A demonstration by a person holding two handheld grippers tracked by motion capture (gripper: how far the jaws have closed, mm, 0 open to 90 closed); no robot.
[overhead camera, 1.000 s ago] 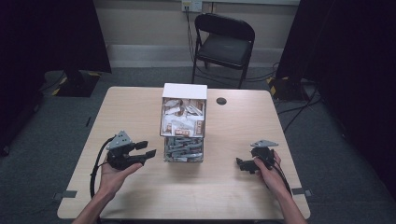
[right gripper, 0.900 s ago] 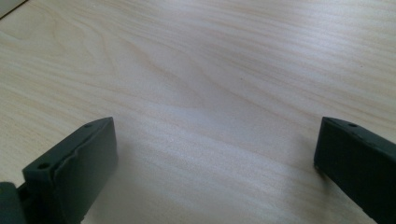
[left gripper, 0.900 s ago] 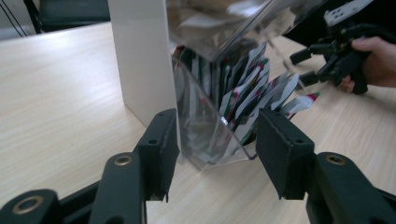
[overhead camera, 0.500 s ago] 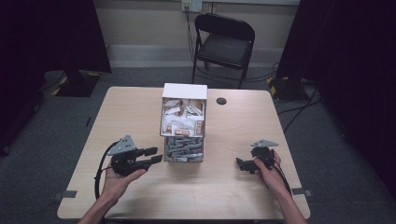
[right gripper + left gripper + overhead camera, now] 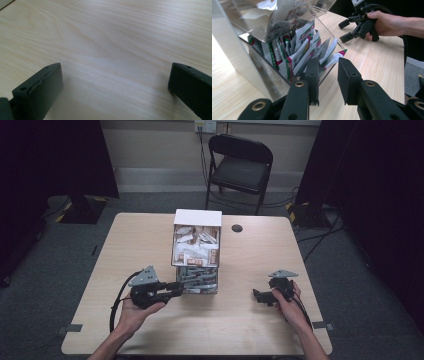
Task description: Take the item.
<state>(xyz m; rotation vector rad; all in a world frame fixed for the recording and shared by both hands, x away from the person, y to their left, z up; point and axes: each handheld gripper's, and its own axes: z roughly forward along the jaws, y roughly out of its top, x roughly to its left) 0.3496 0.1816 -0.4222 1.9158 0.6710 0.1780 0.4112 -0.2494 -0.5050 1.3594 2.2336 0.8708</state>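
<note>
The left gripper [image 5: 172, 289] reaches with its jaws parted to a narrow gap, holding nothing, toward the lower tray of a clear acrylic two-tier dispenser box [image 5: 196, 252] that stands at the middle of the pale wooden table [image 5: 140, 240]. In the left gripper view its tips sit right at the tray's front lip, just before a row of thin white sachets with red and green print [image 5: 305, 53] standing upright and tightly packed. Those sachets look light, soft and somewhat slick, so they would likely bend or slide; the best hold seems to be a pinch on one packet's upper edge where it rises above the lip. The upper tier holds loose white and brown packets [image 5: 196, 245]. The right gripper [image 5: 261, 296] rests low over bare table well to the right, jaws spread wide and empty.
</note>
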